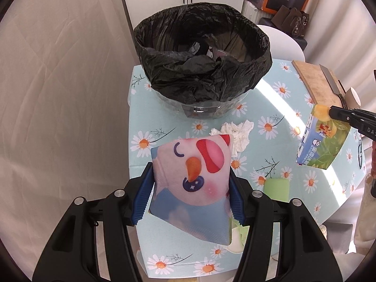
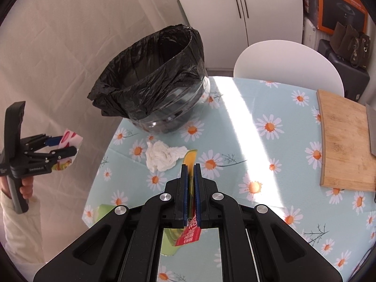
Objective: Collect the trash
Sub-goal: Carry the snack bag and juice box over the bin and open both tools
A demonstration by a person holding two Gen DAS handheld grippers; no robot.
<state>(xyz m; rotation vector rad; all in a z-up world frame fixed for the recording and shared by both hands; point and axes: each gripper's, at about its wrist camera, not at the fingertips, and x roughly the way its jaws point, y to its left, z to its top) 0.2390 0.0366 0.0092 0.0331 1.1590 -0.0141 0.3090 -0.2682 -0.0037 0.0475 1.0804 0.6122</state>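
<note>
Daisy tablecloth (image 1: 277, 89), cartoon-printed pink packet (image 1: 192, 185)

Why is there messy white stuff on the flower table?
That crumpled white tissue is litter lying loose on the tablecloth, just in front of the black-lined bin instead of inside it. Nothing looks spilled or broken.

left tool (image 1: 190, 183) clamped half-wide, right tool (image 2: 190, 171) pinched shut
</note>
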